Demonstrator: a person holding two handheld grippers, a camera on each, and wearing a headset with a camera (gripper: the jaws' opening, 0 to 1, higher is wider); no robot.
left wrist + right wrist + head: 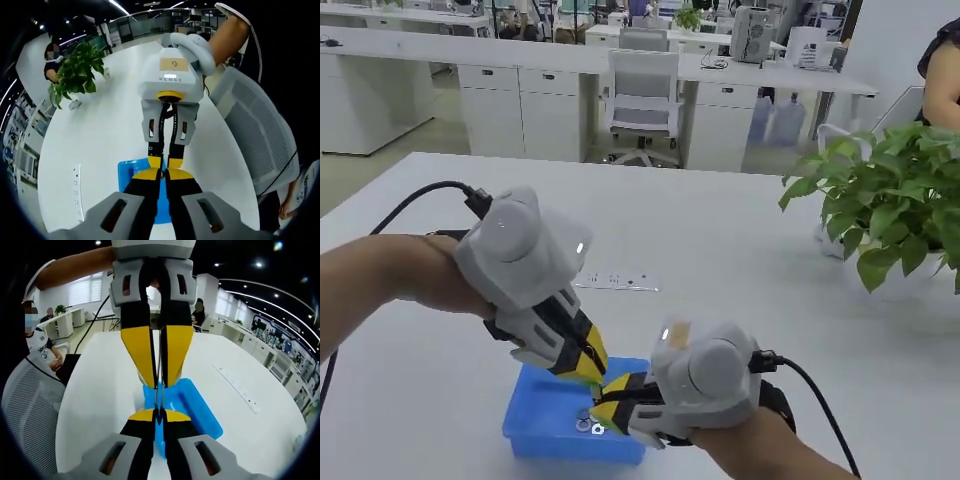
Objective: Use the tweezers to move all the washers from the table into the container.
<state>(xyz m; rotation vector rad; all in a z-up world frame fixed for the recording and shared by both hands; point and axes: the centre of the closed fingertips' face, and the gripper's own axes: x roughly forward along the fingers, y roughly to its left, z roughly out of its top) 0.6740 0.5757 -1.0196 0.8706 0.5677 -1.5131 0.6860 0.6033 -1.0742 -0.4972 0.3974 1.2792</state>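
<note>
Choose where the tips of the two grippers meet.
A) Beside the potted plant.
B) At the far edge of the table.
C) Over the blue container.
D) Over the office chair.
C: in the head view the left gripper and the right gripper are tip to tip just above the blue container, which has washers in it, with the tweezers between their jaws.
</note>
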